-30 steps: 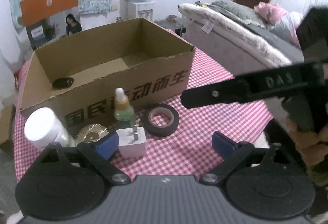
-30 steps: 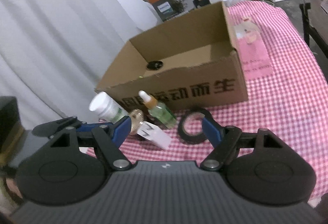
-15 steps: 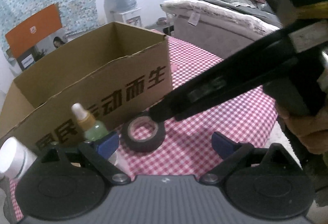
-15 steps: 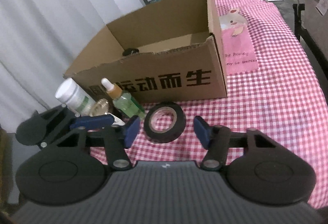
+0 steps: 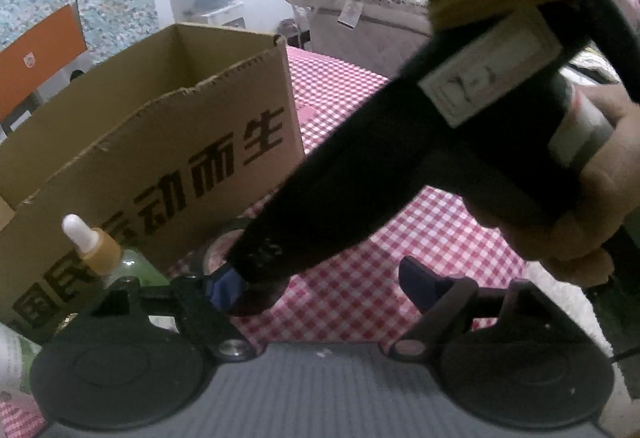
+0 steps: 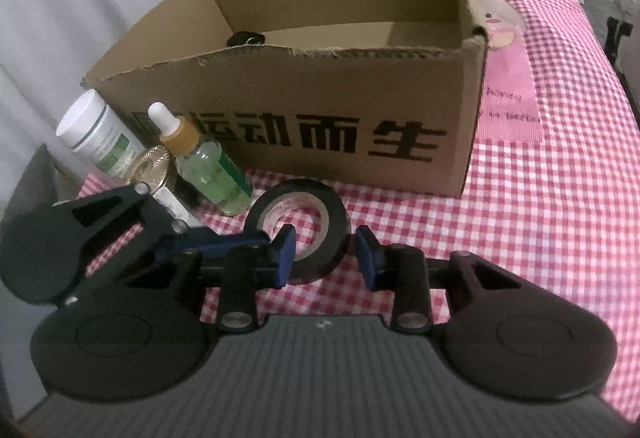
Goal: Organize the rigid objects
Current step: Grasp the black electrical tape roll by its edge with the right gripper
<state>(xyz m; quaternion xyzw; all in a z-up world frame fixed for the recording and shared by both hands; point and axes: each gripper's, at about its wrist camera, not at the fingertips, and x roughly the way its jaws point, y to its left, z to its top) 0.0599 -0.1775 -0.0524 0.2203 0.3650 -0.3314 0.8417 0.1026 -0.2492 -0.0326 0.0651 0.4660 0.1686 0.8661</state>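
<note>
Checked cloth [image 6: 560, 197] covers the table under an open box [image 6: 304, 141]. Right gripper [image 6: 326, 252], jaws apart, straddles one side of the tape [image 6: 308, 222] lying before the box. Left gripper [image 5: 324, 280] is spread wide, holding nothing. Green bottle [image 6: 204, 165] stands left of the tape.

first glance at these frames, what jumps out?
The right gripper, jaws open, straddling one side of the black tape roll on the checked cloth just in front of the cardboard box. In the left wrist view the right gripper's dark body crosses most of the frame, hiding much of the tape. Left of the tape, a dropper bottle and white jar crowd the box's front wall.
</note>
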